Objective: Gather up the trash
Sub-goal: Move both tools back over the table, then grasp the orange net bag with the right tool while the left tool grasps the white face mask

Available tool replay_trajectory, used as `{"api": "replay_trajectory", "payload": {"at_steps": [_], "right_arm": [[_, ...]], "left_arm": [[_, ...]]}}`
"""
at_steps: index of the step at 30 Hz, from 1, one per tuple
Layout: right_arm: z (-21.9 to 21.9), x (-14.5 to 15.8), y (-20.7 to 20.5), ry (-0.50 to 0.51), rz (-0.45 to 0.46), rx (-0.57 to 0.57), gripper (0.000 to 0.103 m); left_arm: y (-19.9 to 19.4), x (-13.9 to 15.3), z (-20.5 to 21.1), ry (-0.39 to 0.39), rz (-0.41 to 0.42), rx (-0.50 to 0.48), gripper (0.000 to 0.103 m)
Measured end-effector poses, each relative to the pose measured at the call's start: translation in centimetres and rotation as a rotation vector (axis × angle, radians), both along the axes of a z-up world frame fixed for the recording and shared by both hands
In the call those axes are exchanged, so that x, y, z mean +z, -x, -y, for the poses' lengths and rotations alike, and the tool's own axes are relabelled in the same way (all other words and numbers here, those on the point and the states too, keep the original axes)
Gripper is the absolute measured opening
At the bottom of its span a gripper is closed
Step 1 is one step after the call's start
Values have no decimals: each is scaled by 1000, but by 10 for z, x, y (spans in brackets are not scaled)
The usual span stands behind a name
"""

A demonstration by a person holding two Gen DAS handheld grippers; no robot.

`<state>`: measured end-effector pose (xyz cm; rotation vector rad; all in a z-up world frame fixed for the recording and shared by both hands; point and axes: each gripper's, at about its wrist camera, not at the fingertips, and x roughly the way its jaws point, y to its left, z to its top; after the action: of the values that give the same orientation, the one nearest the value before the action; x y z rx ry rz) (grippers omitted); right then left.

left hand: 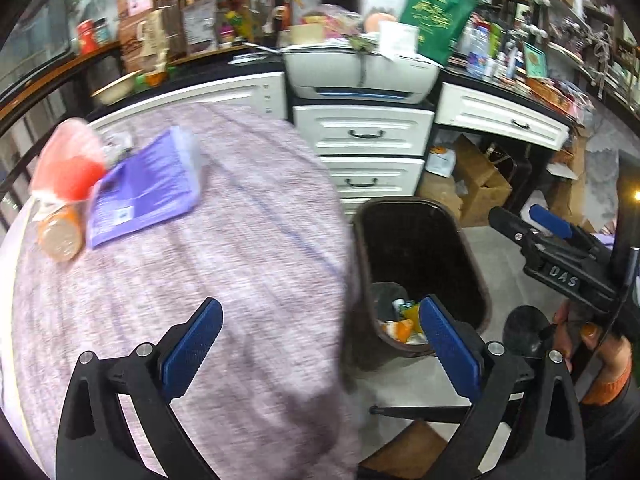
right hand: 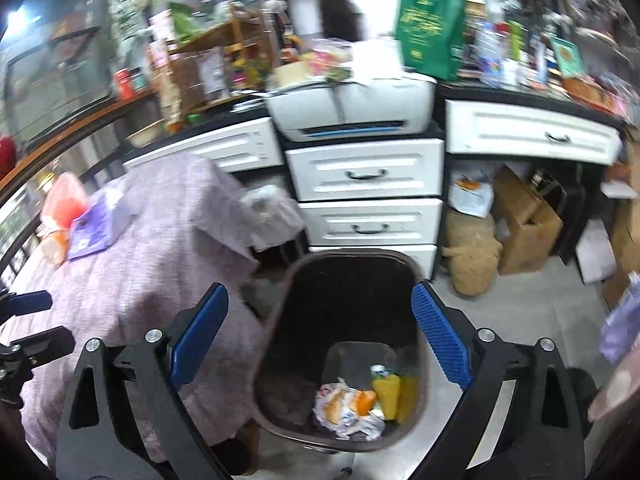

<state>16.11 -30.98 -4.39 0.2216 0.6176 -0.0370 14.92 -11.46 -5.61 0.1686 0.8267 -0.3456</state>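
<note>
Both of your tongs are spread wide with nothing between the blue ribbed pads: the left gripper (left hand: pixel 320 350) straddles the edge of the round table in its mauve woven cloth (left hand: pixel 200 280), and the right gripper (right hand: pixel 320 338) hangs over the mouth of the dark brown plastic waste bin (right hand: pixel 280 320) on the floor beside that table. The bin already holds crumpled wrappers and a yellow carton (right hand: pixel 386 394) at its bottom, so the step in hand is most likely going back for more. What remains sits together at the table's far side: a flat purple printed packet (left hand: pixel 144 188), a pink-red translucent plastic cup (left hand: pixel 68 164) just beside it, and a clear bottle with an orange label (left hand: pixel 60 232) lying on its side against the packet. The left gripper is the nearer one, so send it. Keep the jaws wide on the approach, and come in low along the cloth. Take the bottle across its body, since it may roll. The packet lies flat, so catch an edge rather than press down on it, and avoid snagging the cloth.
</note>
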Motion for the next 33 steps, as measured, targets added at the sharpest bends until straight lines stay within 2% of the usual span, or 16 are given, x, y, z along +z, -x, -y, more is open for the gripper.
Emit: {"api": "replay_trajectory", "payload": {"at_steps": [9,17,24,29,33], "right_arm": [[-56,27,-29,76,14,191,92],[-106,44,-60,27,2,360,92],[-178,53,-94,-1,-14,540,92],[-227,58,-114,10,-17,655,78],[-265,65,-141,11,-12,729,73]], "left_arm": [[-8,2,-74,16,-5,140,97],[-16,5,-133,28,12,239,97],[-26,5,-181,34,2,319,97],[-33,7,-215,85,-15,364,97],[-39,6,-233,92,-25,391,97]]}}
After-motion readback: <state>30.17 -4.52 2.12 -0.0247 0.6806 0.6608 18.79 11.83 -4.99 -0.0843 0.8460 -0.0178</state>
